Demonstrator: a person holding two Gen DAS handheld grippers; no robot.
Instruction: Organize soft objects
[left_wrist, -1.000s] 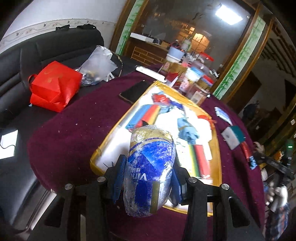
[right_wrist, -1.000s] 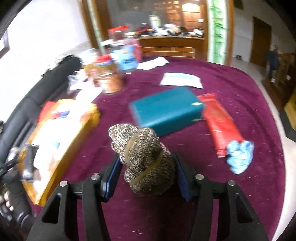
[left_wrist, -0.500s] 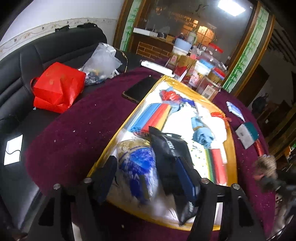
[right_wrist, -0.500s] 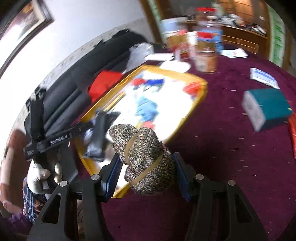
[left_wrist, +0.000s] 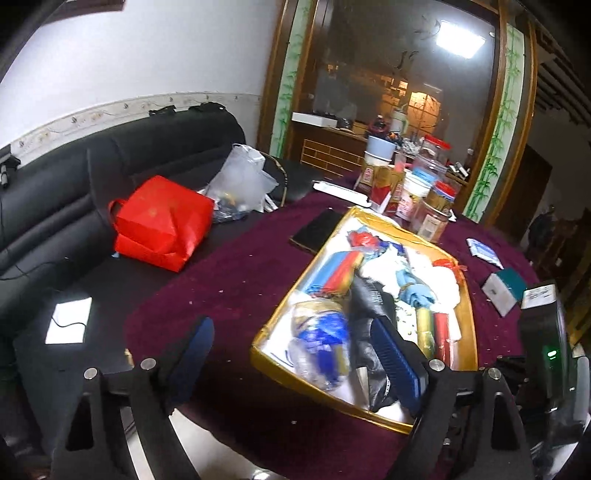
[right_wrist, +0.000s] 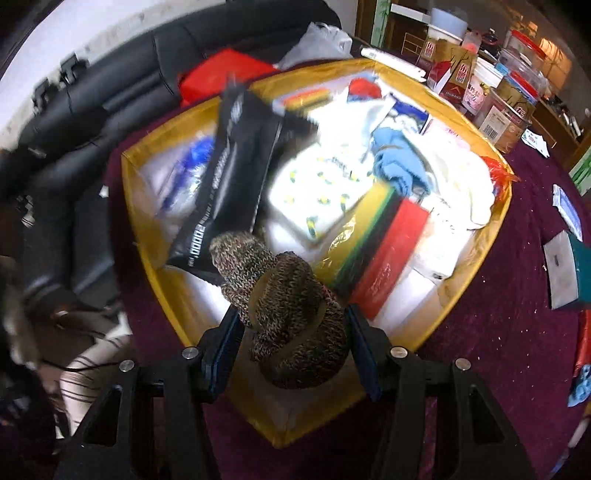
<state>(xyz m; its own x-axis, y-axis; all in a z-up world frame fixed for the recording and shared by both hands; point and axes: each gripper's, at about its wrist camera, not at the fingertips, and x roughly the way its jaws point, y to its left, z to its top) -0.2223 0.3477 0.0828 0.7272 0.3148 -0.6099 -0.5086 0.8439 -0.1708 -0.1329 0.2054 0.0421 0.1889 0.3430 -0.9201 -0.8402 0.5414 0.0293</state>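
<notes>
Knitted sock bundle (right_wrist: 291, 314) sits pinched between the right claw (right_wrist: 291, 328) pads above the gold tray (right_wrist: 480, 254).

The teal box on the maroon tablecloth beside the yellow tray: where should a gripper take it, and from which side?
Probably from above, across its two long side faces. The teal box lies flat on the tablecloth with its grey end facing the yellow tray, and bare cloth shows along its sides, so the fingers have room to straddle it.
</notes>
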